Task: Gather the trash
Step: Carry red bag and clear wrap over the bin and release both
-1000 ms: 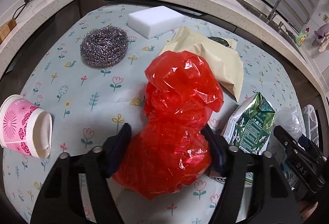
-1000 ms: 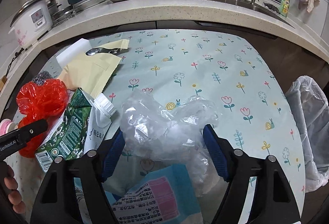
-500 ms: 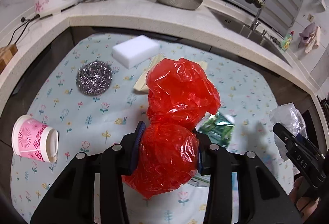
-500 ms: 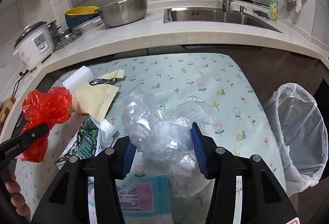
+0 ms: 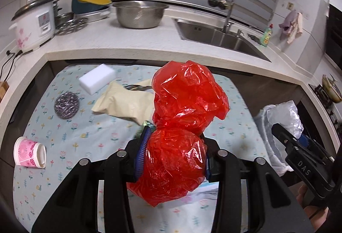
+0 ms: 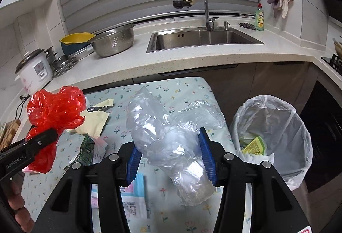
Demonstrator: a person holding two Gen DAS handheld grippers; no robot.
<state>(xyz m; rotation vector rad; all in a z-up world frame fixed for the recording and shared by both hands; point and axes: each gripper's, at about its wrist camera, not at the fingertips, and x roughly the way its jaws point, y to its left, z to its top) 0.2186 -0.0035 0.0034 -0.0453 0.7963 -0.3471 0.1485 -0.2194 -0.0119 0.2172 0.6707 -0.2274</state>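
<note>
In the left wrist view the left claw (image 5: 174,156) pinches a red bag (image 5: 181,126) at lower centre, its pads pressed into the crumpled plastic, the bag held clear above the flowered tabletop (image 5: 64,139). On the tabletop, a pink cup (image 5: 30,153) lies on its side at lower left, with a steel scourer (image 5: 67,105) and a white sponge (image 5: 97,78) above it.

In the right wrist view the right claw (image 6: 171,158) pinches a clear bag (image 6: 171,137) at centre, above the tabletop. A lined bin (image 6: 275,139) stands at right, just beside the tabletop's edge, with yellow and green wrappers inside.
</note>
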